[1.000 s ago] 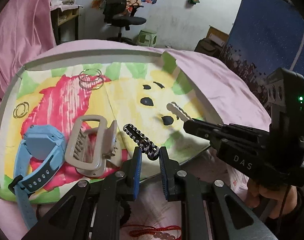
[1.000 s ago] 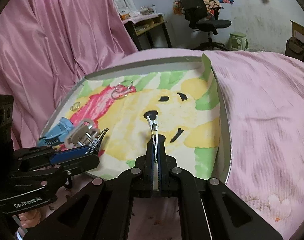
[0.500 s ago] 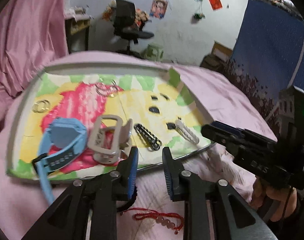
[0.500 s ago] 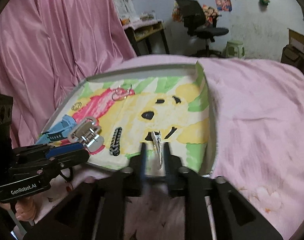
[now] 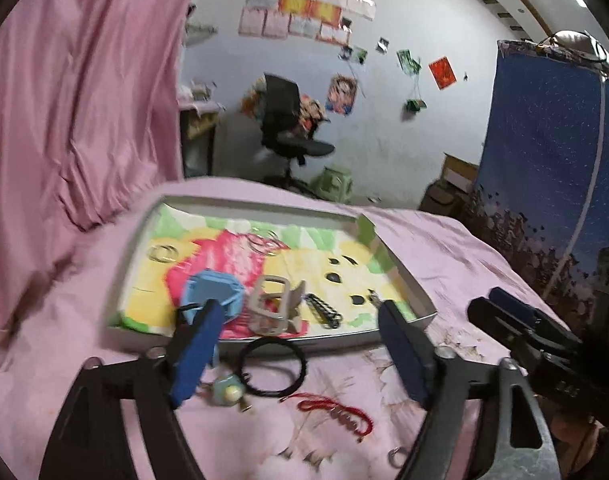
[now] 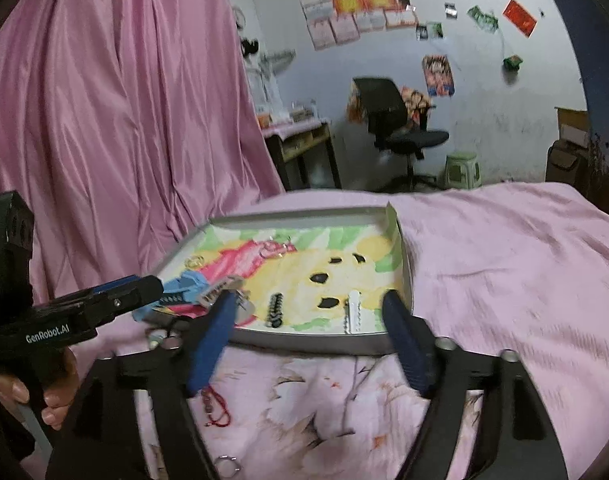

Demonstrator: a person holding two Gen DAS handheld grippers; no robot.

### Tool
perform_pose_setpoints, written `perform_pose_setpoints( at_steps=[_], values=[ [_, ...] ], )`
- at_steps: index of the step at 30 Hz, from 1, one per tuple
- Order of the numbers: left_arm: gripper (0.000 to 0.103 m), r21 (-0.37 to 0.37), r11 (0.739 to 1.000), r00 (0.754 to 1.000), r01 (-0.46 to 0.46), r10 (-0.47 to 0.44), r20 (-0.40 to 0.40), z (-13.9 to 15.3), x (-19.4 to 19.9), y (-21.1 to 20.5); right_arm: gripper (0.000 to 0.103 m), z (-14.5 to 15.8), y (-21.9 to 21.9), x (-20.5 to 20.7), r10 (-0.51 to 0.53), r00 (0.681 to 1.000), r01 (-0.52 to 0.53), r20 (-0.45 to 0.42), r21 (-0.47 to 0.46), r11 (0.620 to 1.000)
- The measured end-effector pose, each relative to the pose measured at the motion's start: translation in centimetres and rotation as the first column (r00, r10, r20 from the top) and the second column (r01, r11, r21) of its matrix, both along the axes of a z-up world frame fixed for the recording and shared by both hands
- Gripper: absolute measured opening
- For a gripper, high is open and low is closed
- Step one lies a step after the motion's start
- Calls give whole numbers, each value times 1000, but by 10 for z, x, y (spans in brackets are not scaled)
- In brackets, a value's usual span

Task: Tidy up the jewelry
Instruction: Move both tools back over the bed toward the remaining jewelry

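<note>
1. Bedding: a pink sheet (image 6: 504, 264) with a faint floral print covers the work surface; pink curtain (image 6: 104, 120) hangs at 9 to 10 o'clock.
2. Room: pale wall with posters (image 6: 360, 12), black office chair (image 6: 392, 120), green stool (image 6: 462, 168), and a desk (image 6: 300, 140) at 12 o'clock. A blue starry panel (image 5: 544, 160) stands at 3 o'clock in the left wrist view.
3. Tray (image 5: 416, 300): a shallow grey tray with a yellow, pink and green cartoon liner lies on the sheet, ahead of both grippers.
4. Tray contents: blue watch (image 5: 212, 292), grey clip (image 5: 272, 308), black clip (image 5: 324, 310), white clip (image 6: 353, 312), and thin rings (image 5: 162, 252) at the far left.
5. Sheet contents, outside the tray near edge: black hair tie (image 5: 272, 368), red bracelet (image 5: 340, 412), a pale green charm (image 5: 226, 390), a small ring (image 6: 226, 462).
6. Left gripper (image 5: 300, 352): fingers spread wide, holding nothing, above the hair tie.
7. Right gripper (image 6: 312, 340): fingers spread wide, holding nothing, at the tray near edge by the white clip.
8. Writing: "GenRobot.AI" is printed on the left gripper body in the right wrist view. Lettering on the right gripper body is too blurred to read.
</note>
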State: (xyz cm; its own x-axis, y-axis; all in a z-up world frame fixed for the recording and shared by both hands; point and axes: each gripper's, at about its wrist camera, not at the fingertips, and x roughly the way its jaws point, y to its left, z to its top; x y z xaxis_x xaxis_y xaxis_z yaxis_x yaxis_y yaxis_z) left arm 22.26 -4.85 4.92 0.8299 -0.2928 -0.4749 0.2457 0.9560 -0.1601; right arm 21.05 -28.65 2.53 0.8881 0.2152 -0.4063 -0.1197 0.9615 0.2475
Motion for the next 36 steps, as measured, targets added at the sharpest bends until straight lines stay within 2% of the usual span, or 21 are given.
perform_pose_setpoints(
  at_steps=[6, 14, 21, 30, 36],
  values=[
    [96, 18, 998, 996, -56, 54, 70, -2, -29, 12, 90, 3, 9, -29, -15, 998, 17, 68, -16, 1000],
    [99, 83, 995, 994, -58, 50, 96, -9, -53, 24, 90, -1, 20, -56, -9, 997, 14, 71, -63, 998],
    [99, 146, 989, 998, -27, 17, 63, -25, -63, 35, 90, -14, 27, -69, 47, 999, -45, 11, -115, 992],
    [99, 167, 986, 1000, 0, 3, -15, -38, -59, 42, 90, -25, 46, -73, 133, 989, -141, -57, -176, 974],
    [99, 138, 990, 996, 11, 2, -94, -46, -44, 46, 90, -33, 45, -69, 141, 984, -156, -105, -157, 975]
  ],
)
